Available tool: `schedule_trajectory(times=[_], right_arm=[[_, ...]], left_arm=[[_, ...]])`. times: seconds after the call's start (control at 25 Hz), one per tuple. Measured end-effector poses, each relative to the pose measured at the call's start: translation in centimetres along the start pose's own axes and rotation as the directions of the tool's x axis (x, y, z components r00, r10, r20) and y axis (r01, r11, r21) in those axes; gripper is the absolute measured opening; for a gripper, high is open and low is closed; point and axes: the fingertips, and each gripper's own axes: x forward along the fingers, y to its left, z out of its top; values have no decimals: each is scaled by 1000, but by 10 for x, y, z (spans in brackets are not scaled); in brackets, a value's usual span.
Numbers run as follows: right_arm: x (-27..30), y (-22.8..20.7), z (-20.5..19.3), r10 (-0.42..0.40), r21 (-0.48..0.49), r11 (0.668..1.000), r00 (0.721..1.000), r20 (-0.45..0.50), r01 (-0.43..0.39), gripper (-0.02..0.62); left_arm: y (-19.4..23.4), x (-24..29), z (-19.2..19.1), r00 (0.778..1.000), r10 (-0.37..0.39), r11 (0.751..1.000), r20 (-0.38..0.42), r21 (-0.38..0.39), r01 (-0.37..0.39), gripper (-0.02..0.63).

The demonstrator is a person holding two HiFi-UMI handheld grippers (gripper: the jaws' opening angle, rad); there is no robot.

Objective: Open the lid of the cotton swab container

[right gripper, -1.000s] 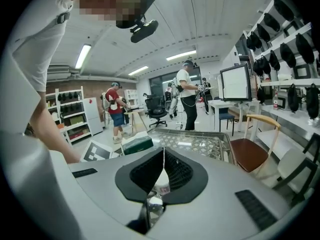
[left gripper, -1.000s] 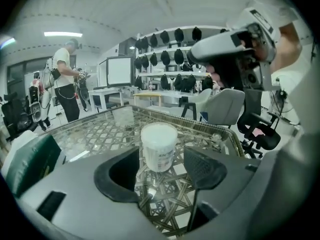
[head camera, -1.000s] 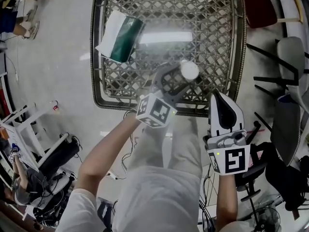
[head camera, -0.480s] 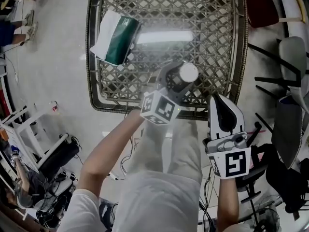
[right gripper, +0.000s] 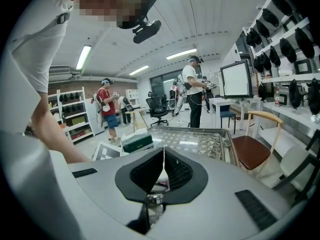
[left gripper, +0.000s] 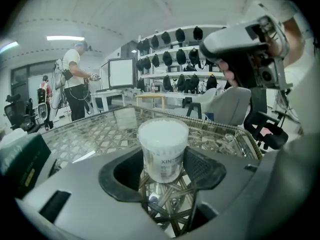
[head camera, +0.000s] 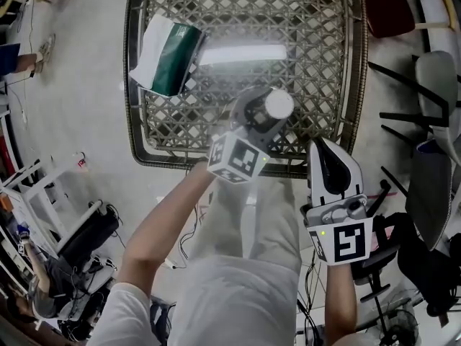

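The cotton swab container, a clear round tub with a white lid, is near the front of the glass-topped wicker table. My left gripper is shut on it, one pad against each side of the container. The lid is on. My right gripper hovers at the table's front edge, to the right of the container, shut and empty. Its jaws meet in the right gripper view. In the left gripper view it shows at the upper right as the right gripper.
A green and white tissue pack lies at the table's far left. Chairs stand to the right, with a red seat beside the table. People stand among desks and shelves in the background. Cables lie on the floor at the left.
The left gripper has crept a little forward over the table, with the container still between its jaws. The right gripper has kept still. The head view has shifted slightly.
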Motion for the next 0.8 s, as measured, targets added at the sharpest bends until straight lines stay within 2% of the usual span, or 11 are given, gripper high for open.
schedule_trajectory(times=[0.36,0.8], right_arm=[[-12,1,21,-17,-29,999,999,29,18,2],[-40,25,68,-19,-49,999,997,78,23,2]], left_arm=[[-1,-21,19,1000,-1,1000,-3,-17,1,244],[-8,-87,80,1000,-4,999,22,-36,5,244]])
